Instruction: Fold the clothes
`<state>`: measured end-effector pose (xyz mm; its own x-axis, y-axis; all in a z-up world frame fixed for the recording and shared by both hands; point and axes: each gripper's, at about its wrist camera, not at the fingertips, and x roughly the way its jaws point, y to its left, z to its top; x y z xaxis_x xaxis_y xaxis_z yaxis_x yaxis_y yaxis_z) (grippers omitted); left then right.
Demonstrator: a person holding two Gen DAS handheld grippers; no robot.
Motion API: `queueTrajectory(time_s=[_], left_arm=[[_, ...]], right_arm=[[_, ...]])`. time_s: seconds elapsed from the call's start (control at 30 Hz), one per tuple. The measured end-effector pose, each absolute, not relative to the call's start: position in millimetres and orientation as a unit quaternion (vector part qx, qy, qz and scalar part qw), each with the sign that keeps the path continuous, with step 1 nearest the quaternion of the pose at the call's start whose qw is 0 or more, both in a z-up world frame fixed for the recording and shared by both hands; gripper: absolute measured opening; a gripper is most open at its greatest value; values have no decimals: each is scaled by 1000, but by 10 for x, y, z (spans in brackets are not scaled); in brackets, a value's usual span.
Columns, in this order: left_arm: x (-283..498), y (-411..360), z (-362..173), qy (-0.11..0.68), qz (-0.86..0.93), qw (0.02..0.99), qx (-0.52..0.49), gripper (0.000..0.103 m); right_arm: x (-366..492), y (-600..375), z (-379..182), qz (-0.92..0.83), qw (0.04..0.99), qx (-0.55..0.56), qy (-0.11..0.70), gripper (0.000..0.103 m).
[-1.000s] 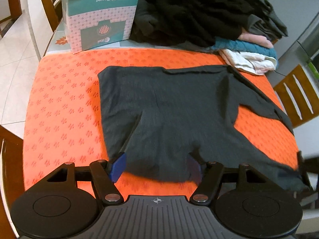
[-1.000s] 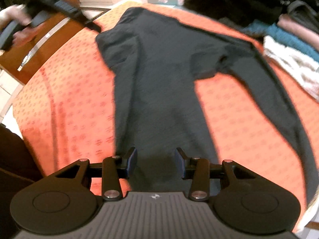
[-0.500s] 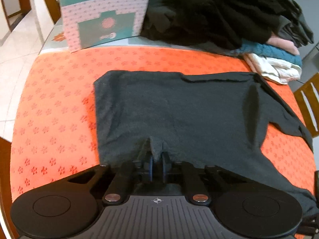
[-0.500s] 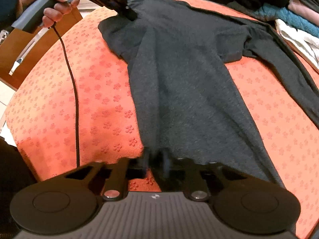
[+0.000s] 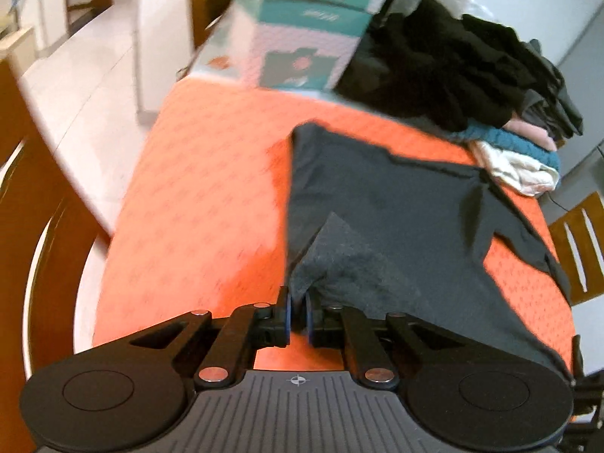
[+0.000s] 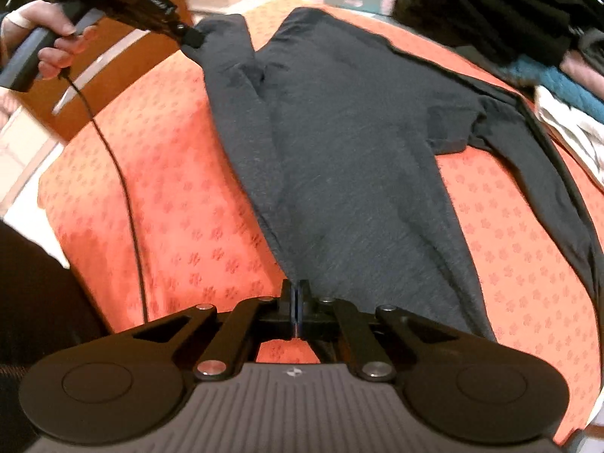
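An orange cloth with a small flower print (image 5: 211,204) covers the table, and a dark grey long-sleeved top (image 6: 351,143) lies spread across the middle of it, one sleeve running out toward the right edge. At the far side a heap of black clothes (image 5: 453,75) sits on folded teal, pink and white pieces (image 5: 517,158), just beside stacked teal and white boxes (image 5: 302,37). Wooden chairs (image 5: 577,249) stand around the table.

The left gripper (image 5: 298,315) pinches a raised fold of the top's edge, lifting it off the cloth; its jaws stand narrow and are opening slightly, fabric between them. The right gripper (image 6: 296,311) is closed tight on the near edge of the top, though the cloth between its pads is hard to make out. In the right wrist view a hand (image 6: 49,49) grips the left tool's handle.
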<state>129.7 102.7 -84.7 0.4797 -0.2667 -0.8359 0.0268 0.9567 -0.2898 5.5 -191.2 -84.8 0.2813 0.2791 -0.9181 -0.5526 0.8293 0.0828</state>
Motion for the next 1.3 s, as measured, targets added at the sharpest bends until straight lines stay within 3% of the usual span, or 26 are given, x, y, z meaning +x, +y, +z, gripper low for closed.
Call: queueTrajectory(time_s=[0.37, 0.5, 0.57, 0.7, 0.9, 1.0, 1.07, 1.17, 1.23, 1.3], left_arm=[[544, 1310, -1171, 521, -16, 834, -182, 20], [481, 1254, -1152, 507, -15, 834, -217, 41], [488, 1212, -1157, 502, -15, 833, -230, 46], [538, 1199, -1191, 492, -1, 828, -269, 52], [685, 1242, -1290, 469, 36, 813, -344, 53], [741, 1235, -1325, 460, 38, 806, -369, 53], [792, 1208, -1368, 469, 43, 797, -378, 53], [872, 1179, -1393, 491, 63, 788, -365, 50], [887, 1199, -1387, 490, 67, 789, -365, 16], [862, 1235, -1362, 485, 66, 790, -371, 9]], right_arm=[[-134, -1800, -1092, 286, 758, -171, 560, 2], [-153, -1807, -1051, 285, 764, -177, 551, 4], [-140, -1819, -1039, 281, 769, -178, 546, 4], [-84, -1839, -1039, 269, 780, -177, 537, 18], [-37, -1778, -1101, 263, 788, -188, 524, 24], [6, -1751, -1156, 255, 790, -197, 521, 23], [32, -1743, -1194, 252, 789, -201, 523, 3], [29, -1743, -1166, 253, 787, -203, 525, 0], [3, -1779, -1081, 259, 785, -195, 527, 1], [-31, -1835, -986, 269, 781, -187, 532, 0]])
